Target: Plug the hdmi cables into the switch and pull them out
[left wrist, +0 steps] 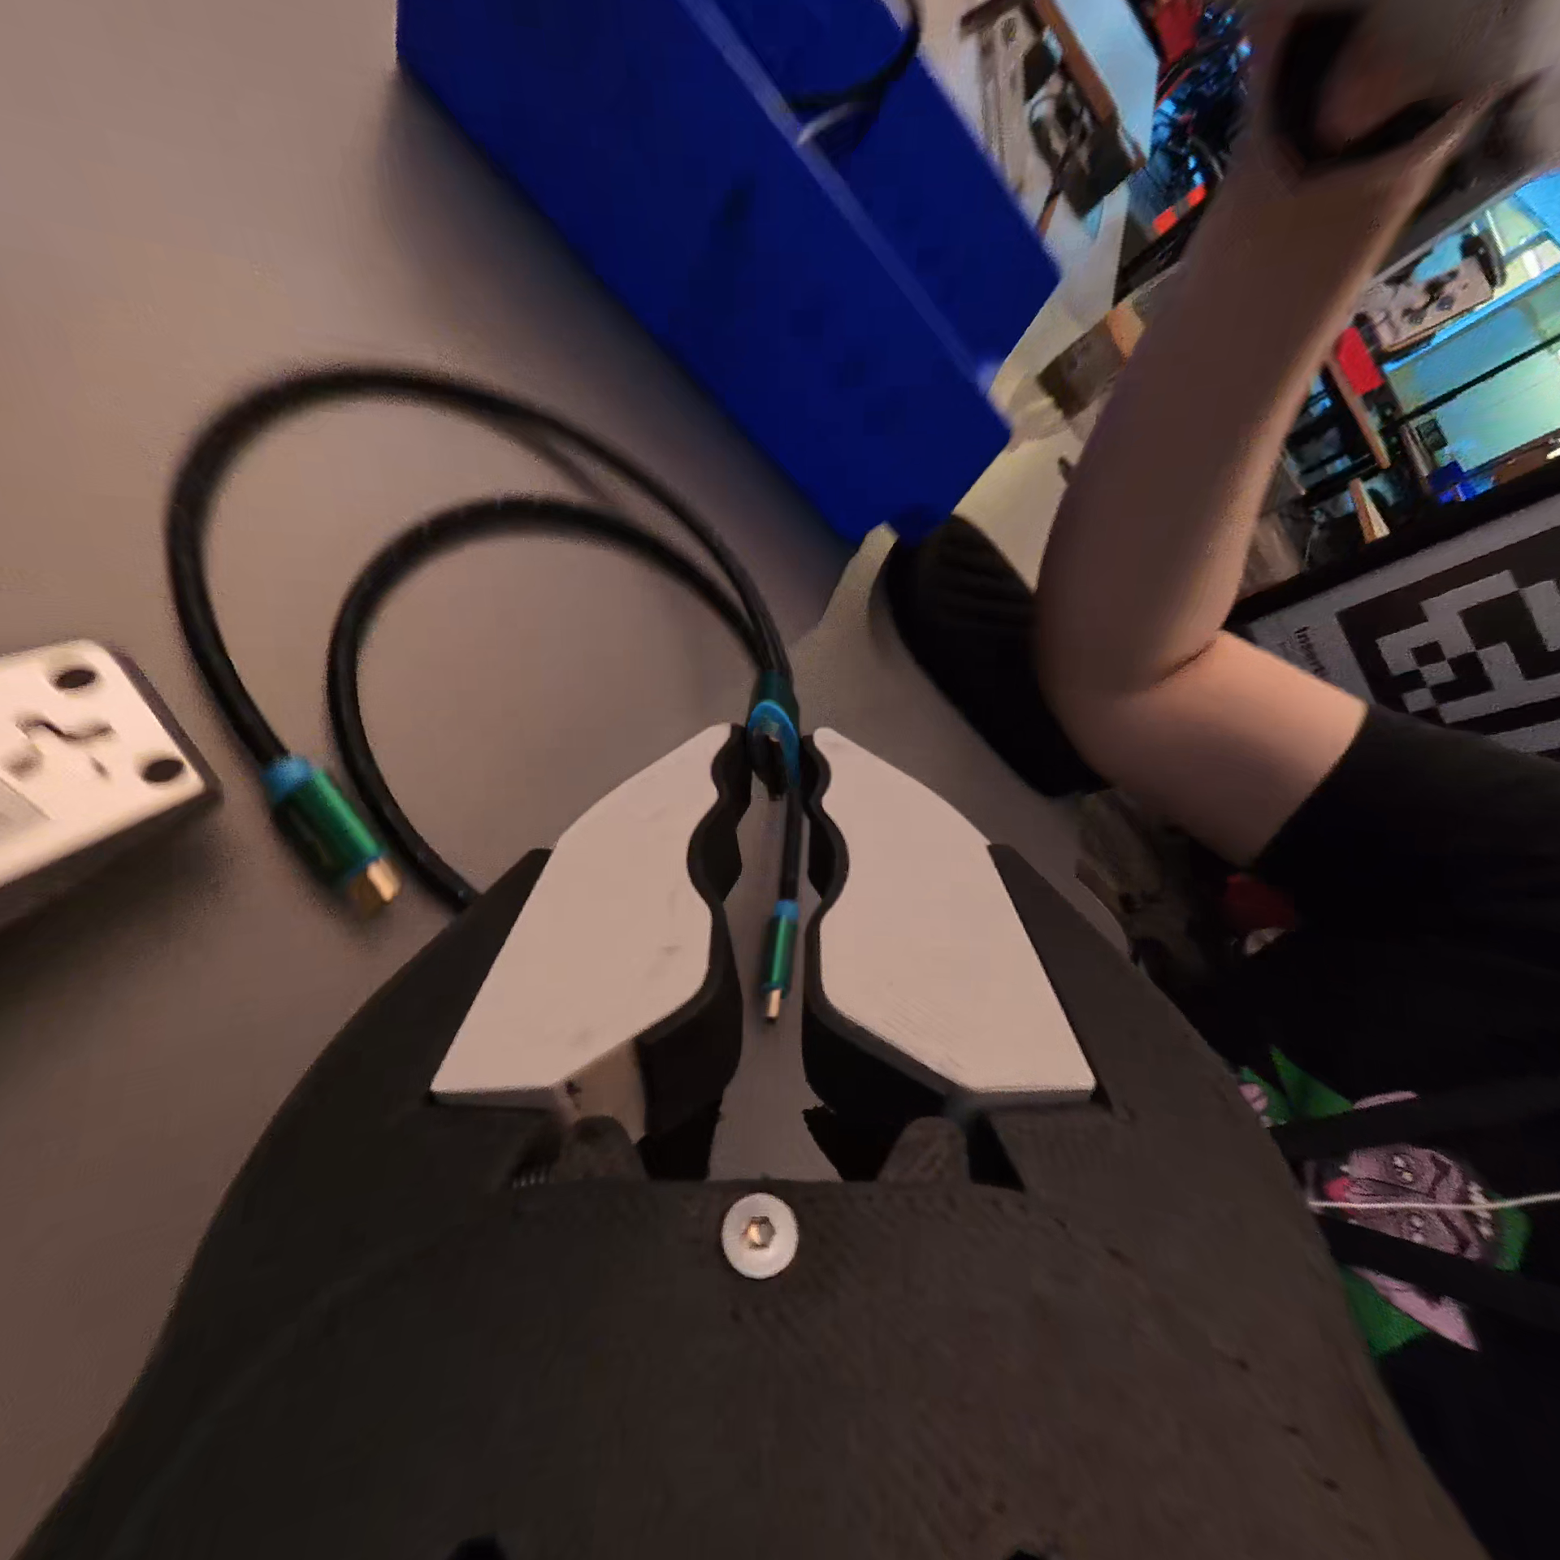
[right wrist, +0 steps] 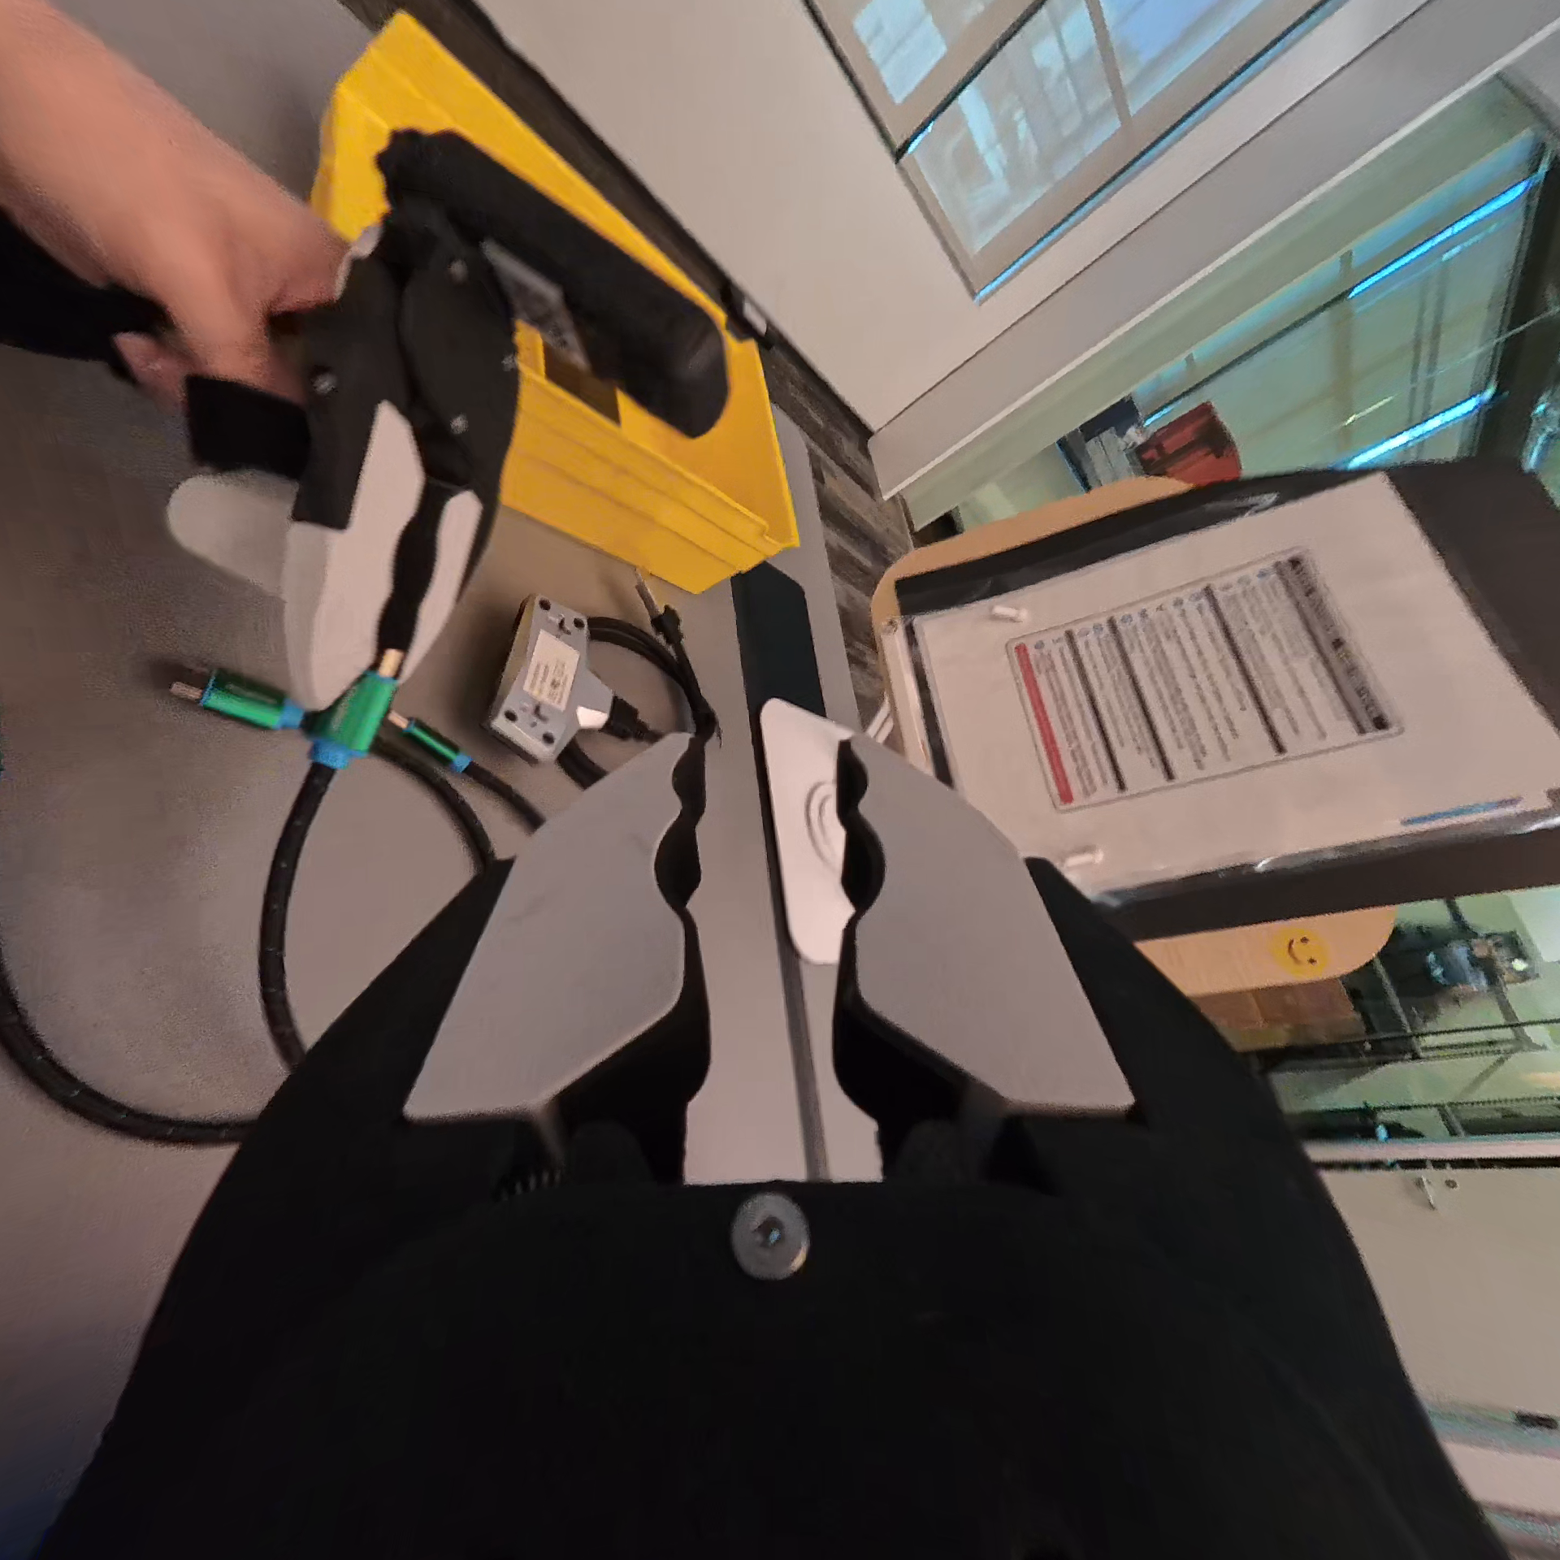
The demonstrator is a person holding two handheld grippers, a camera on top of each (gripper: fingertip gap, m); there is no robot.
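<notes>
Two sets of tongs are in play. The left tongs (left wrist: 772, 751) are closed on the green metal plug (left wrist: 770, 713) of a black braided HDMI cable, pinched at their tips and raised off the grey surface (left wrist: 523, 675); in the right wrist view this plug (right wrist: 359, 713) points up into the fingers while its cord hangs down in a loop. The right tongs (right wrist: 768, 781) stand open and hold nothing, aimed past the surface edge towards a framed white notice (right wrist: 1199, 675).

A second green plug with a gold tip (left wrist: 333, 831) lies loose on the surface, left of the left tongs, and a third (left wrist: 778, 958) shows between their fingers below.

The grey metal switch box (right wrist: 544, 679) lies flat beyond the held plug, near the yellow plastic bin (right wrist: 641, 473), its own black lead curling beside it. In the left wrist view the box (left wrist: 76, 760) sits far left. Judging from this, the held plug's long axis must be turned toward a port face, and the left tongs are much the nearer.
</notes>
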